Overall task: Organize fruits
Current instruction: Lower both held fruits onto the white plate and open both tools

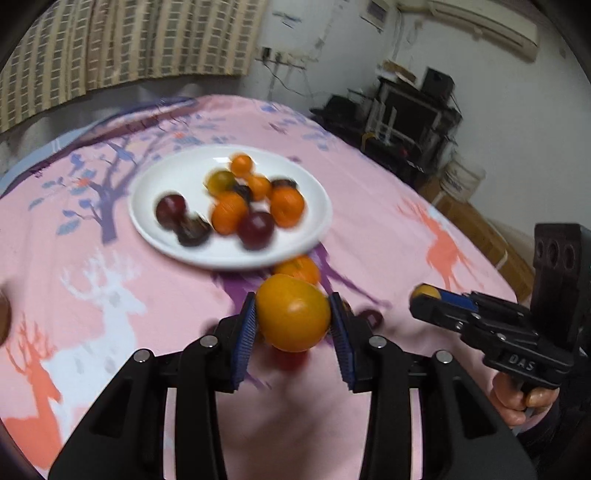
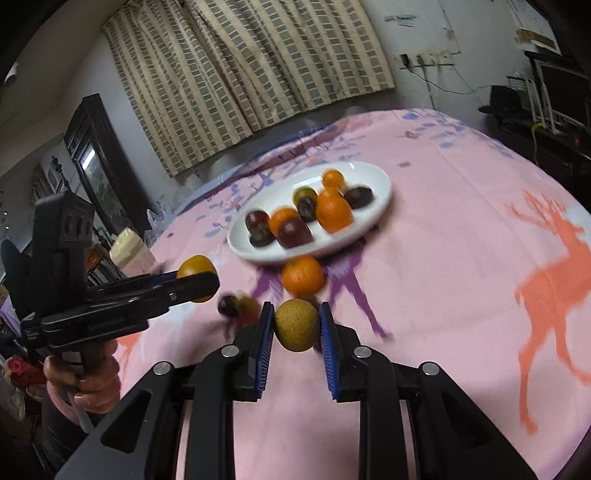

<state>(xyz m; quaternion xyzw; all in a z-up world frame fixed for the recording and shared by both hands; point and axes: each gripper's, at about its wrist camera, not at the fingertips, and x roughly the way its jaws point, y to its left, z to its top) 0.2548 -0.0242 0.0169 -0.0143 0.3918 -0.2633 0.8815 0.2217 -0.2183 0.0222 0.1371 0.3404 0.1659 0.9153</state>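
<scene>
Holding items above pink cloth [image 1: 369, 177]: left gripper [image 1: 293, 325], jaws pinching orange-yellow fruit [image 1: 291, 317]; right gripper [image 2: 297, 326], jaws pinching speckled yellow-brown fruit [image 2: 295, 325]. White plate [image 1: 159, 195] ahead, bearing orange and dark fruits; one orange fruit [image 2: 303, 277] just beside its near rim.

Surface is covered by a pink cloth [image 1: 369, 206] printed with deer and purple trees. Behind its far edge: beige-and-grey checked curtain [image 2: 251, 62] hanging across the wall, closed. Right of the curtain, white wall [image 1: 491, 96] with a power strip [image 2: 428, 59] and loose cables hanging down. Air conditioner [image 1: 480, 22] mounted high on that wall. Below it, beside the cloth's right edge, black shelving unit [image 1: 410, 107] with dark boxes. Left of the curtain, a dark-framed mirror or door [image 2: 92, 162]. Lighting dim, indoor.
</scene>
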